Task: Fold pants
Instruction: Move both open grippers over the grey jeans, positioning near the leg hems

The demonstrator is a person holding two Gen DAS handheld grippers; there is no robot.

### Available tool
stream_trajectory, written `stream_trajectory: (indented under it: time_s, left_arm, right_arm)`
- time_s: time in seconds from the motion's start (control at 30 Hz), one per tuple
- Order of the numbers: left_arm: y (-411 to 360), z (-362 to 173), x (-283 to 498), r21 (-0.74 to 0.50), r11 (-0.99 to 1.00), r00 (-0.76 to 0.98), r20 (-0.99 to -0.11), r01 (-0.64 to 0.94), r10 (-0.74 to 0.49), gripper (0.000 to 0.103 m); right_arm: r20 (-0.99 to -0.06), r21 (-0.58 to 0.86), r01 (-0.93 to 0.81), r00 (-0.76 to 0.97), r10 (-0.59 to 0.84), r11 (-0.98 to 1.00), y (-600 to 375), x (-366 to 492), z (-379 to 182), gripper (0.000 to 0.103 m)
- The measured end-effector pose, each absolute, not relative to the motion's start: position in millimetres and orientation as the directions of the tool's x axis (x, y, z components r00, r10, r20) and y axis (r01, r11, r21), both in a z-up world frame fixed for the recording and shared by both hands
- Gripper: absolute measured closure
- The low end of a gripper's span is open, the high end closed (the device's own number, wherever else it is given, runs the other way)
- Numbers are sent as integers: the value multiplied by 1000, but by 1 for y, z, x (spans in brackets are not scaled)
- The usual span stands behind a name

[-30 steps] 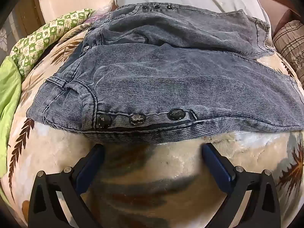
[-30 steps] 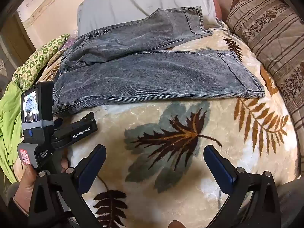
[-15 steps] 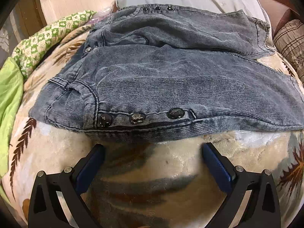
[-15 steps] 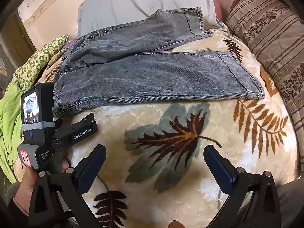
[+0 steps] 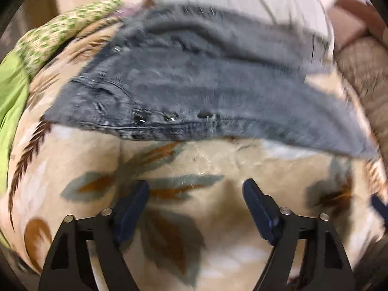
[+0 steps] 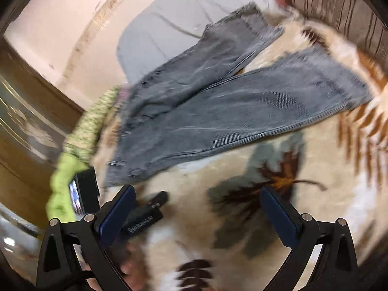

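Grey-blue denim pants [image 5: 206, 89] lie spread flat on a leaf-patterned blanket, waistband with three dark buttons [image 5: 169, 117] toward me, both legs running right. In the right wrist view the pants [image 6: 230, 101] stretch from lower left to upper right with the two legs apart at the hems. My left gripper [image 5: 195, 194] is open and empty over bare blanket, short of the waistband. My right gripper [image 6: 196, 198] is open and empty, over the blanket below the near leg. The left gripper's body [image 6: 145, 215] shows at the right view's lower left. Both views are motion-blurred.
A leaf-patterned blanket [image 5: 206, 160] covers the bed. A grey pillow [image 6: 169, 31] lies behind the pants. A striped brown cushion [image 6: 339, 7] is at the right. Green cloths [image 5: 14, 89] are bunched at the left edge. A wooden wall [image 6: 29, 121] lies beyond.
Both grippers have pulled back and up from the pants; the waistband now sits farther from the left fingers. The right view has tilted and swung. Both stay open.
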State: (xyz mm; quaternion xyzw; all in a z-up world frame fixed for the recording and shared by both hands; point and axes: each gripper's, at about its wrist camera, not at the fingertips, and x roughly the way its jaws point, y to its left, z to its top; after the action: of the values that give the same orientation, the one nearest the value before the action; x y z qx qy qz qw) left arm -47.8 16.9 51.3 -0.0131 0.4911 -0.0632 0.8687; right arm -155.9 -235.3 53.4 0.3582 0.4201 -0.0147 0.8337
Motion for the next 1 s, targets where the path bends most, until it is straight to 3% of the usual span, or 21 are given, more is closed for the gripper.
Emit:
stream_trajectory:
  time_s: [0.1, 0.23, 0.53, 0.83, 1.0]
  left_arm:
    - [24, 86, -67, -90, 993, 595, -796, 71, -114, 23]
    - [30, 119, -89, -88, 995, 657, -748, 46, -97, 22]
    - [20, 155, -105, -57, 998, 652, -755, 39, -68, 22]
    - [-2, 149, -47, 38, 998, 612, -791, 54, -3, 22]
    - [-3, 133, -17, 77, 995, 624, -781, 68, 18, 22]
  right_arm:
    - [-620, 704, 273, 688, 378, 656, -239, -157, 57, 0]
    - [-548, 765, 236, 728, 412, 600, -234, -154, 65, 0]
    - [-464, 835, 204, 759, 456, 510, -236, -127, 64, 0]
    - [-592, 743, 312, 720, 363, 592, -252, -67, 59, 0]
    - [-766, 438, 281, 614, 191, 854, -257, -50, 91, 0]
